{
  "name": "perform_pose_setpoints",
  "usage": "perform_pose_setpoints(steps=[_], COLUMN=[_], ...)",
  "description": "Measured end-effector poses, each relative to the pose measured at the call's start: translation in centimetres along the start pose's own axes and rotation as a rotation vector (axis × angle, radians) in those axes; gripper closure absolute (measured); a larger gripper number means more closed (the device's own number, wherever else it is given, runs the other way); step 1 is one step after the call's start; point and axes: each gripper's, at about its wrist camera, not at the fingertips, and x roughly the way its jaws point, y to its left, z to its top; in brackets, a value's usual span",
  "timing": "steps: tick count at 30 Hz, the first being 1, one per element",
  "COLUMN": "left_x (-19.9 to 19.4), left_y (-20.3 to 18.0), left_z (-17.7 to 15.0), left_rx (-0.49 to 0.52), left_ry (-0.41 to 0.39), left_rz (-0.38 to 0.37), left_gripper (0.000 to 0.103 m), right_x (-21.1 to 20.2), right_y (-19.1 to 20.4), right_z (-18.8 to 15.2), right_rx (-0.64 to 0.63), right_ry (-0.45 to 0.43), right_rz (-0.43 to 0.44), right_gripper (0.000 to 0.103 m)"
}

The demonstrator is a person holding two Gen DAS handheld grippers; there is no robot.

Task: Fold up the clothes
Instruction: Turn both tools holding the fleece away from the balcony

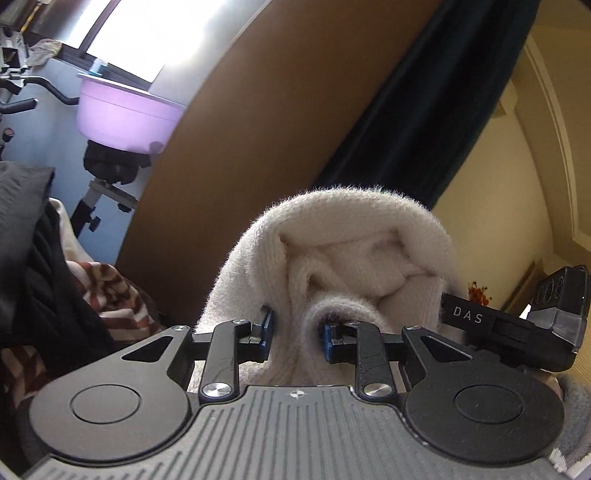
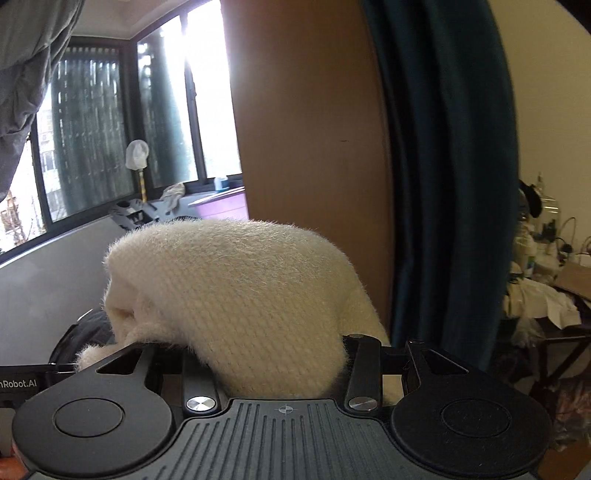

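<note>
We have the fuzzy cream sweater [image 1: 354, 258] lifted and bunched, our left gripper [image 1: 298, 334] pinching a fold, our right gripper [image 2: 273, 354] buried so we cannot tell its grip, folding barely begun.

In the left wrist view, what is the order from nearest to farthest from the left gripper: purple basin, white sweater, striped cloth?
1. White sweater, between the jaws.
2. Striped cloth, lower left.
3. Purple basin, upper left by the window.

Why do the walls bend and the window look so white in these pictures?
Left wrist view: the fisheye lens curves the brown panel, and the window is blown out. Right wrist view: backlight glows through the white sweater fuzz; the curtain bows.
</note>
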Motion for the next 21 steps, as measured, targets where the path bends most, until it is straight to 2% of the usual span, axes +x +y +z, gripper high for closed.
perform_pose_setpoints(steps=[7,13,21], left_x=[6.5,13.1,23.5], left_y=[-8.4,-17.4,-29.1], left_z=[-2.9,-8.8,-15.8], left_rx=[0.087,0.042,0.040], left_ry=[0.088,0.140,0.237], left_rz=[-0.043,-0.046,-0.115], left_gripper=[0.077,0.077,0.077], right_x=[-6.1,-12.8,-21.6], right_y=[-10.3,-21.9,-37.8], right_z=[-3.1,-6.3,-9.4], right_rx=[0.062,0.052,0.097], right_ry=[-0.038,-0.046,-0.057], right_rz=[-0.074,-0.110,-0.226], right_gripper=[0.065,0.065,0.065])
